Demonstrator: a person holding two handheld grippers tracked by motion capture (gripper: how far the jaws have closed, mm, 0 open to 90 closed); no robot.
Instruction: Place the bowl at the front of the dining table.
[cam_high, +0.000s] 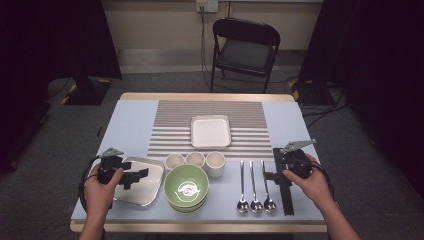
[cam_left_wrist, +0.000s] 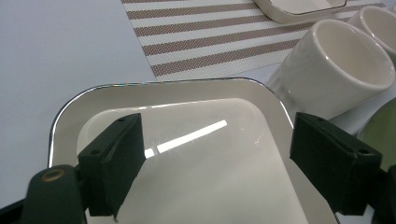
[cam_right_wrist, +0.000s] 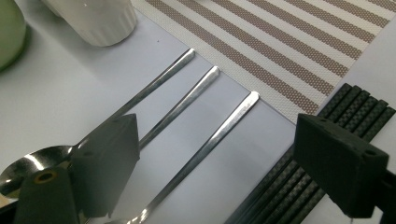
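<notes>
No writing reads anywhere; the left gripper (cam_high: 131, 176) hangs over the steel tray (cam_high: 150, 187), jaws wide, holding nothing; the right gripper (cam_high: 274, 176) gapes wide above the spoons (cam_high: 255, 186), empty.

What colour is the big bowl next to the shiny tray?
The bowl is light green with a white swirl mark inside, best seen in the high view.

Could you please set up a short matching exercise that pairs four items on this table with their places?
Things:
1. green bowl
2. silver tray
3. square white dish
4. black chopsticks

Places:
A. on the striped mat
B. far right, beside the spoons
C. under the left gripper
D. front centre, before the three cups

Pairs: 1-D, 2-C, 3-A, 4-B
</notes>
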